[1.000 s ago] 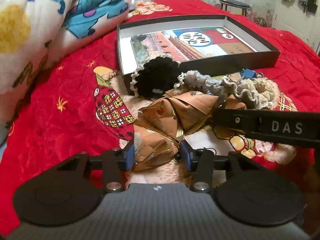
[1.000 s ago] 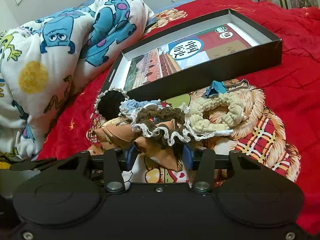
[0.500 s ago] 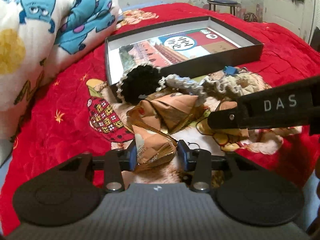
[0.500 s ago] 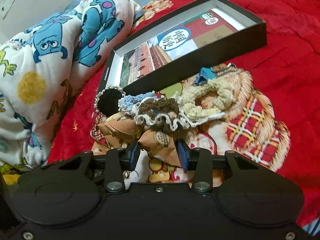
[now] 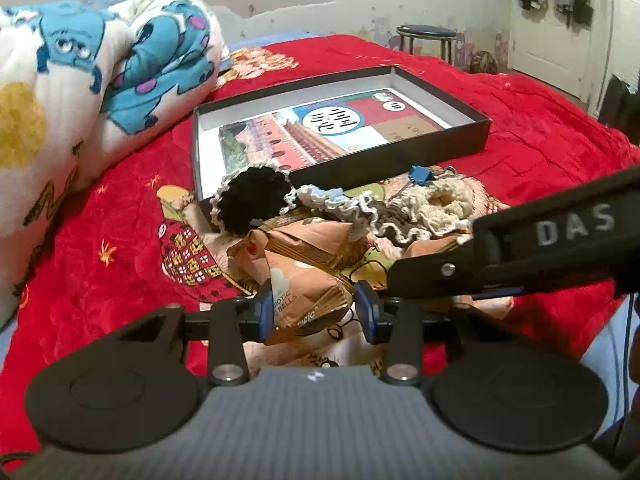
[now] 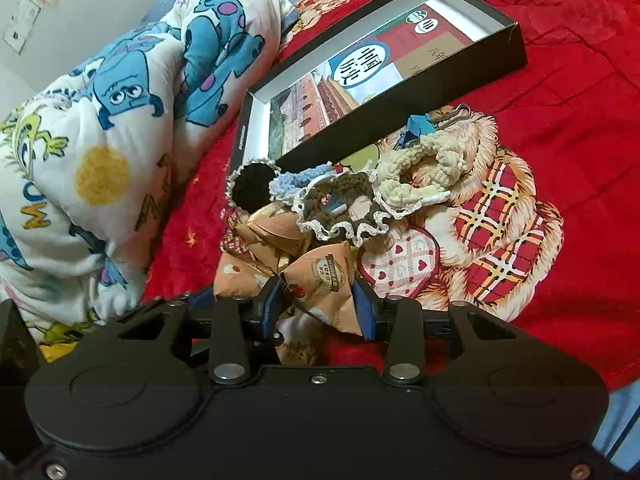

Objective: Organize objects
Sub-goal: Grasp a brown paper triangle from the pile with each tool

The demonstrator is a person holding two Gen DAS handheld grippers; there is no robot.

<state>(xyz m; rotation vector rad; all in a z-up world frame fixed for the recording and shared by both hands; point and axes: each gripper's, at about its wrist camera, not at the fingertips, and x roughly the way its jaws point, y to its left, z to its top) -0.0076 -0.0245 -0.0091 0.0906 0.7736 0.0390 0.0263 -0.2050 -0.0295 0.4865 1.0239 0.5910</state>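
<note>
The left wrist view alone shows the room beyond the bed: a round dark stool [image 5: 426, 34] at 12 o'clock, a white door [image 5: 554, 20] at 1 o'clock, and a black bar lettered "DAS" [image 5: 552, 236] crossing in from 3 o'clock, which is part of the right gripper. The right wrist view alone shows the plaid teddy-bear print [image 6: 488, 240] on the red blanket [image 6: 580, 120] and the brown crocheted scrunchie with a cream frill [image 6: 344, 208] from above. In the left view the left gripper [image 5: 316, 310] has its fingers closed against a peach triangular snack packet [image 5: 308, 296], which sits between the blue pads. The right gripper [image 6: 318, 308] likewise pinches a second peach triangular packet with a round brown seal [image 6: 326, 280] between its fingers. Further packets, a black crocheted scrunchie [image 5: 252, 200], a cream knitted scrunchie [image 5: 436, 206] and a blue binder clip [image 5: 420, 174] lie heaped on the bed toward 12 o'clock of both grippers, just in front of the shallow black cardboard box [image 5: 400, 158]. The left-held packet reads "BIOTIC BALLS" in part. A printed booklet [image 6: 360, 80] lies inside the box with Chinese characters in a white oval. A white cartoon-monster quilt [image 6: 100, 140] is bunched at 10 o'clock.
</note>
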